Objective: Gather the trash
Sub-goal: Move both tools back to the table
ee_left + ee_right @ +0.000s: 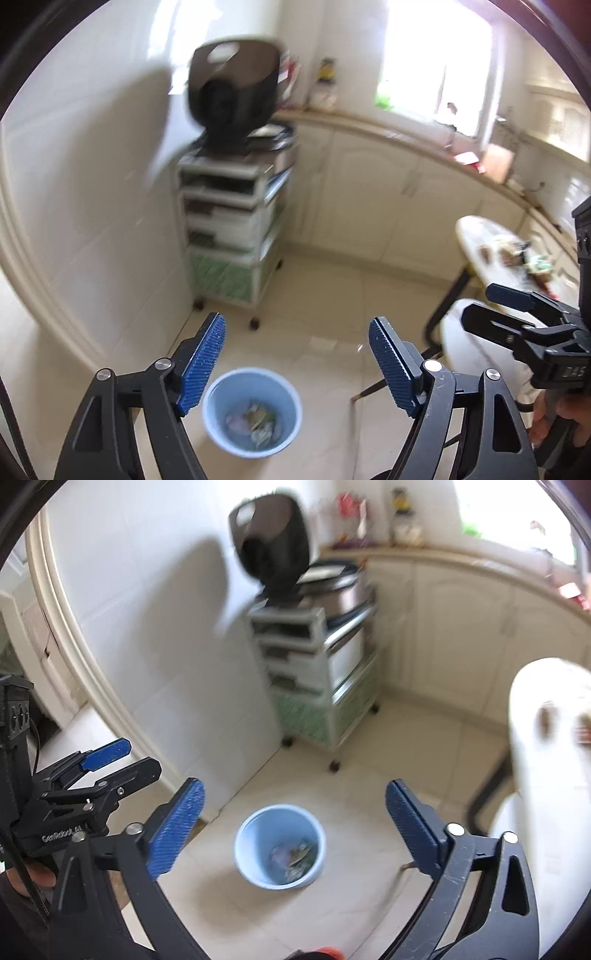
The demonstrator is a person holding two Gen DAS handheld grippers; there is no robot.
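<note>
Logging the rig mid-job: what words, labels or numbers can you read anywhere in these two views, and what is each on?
"DAS": on the body of the right hand-held gripper, seen from the left wrist view; cut off at the frame edge.
White lettering on the body of the left hand-held gripper, in the right wrist view: too blurred to read.
Bottle label on the countertop: blurred, unreadable.
Trash in the blue bin: no legible print.

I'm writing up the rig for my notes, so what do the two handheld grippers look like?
Both match: the left gripper and right gripper have black angular linkage arms with silver round pivot pins, and flat jaws faced with ribbed blue pads. Seen from the other camera, each body carries pale lettering too blurred to read. A thin black cable runs beside the left gripper's body.
</note>
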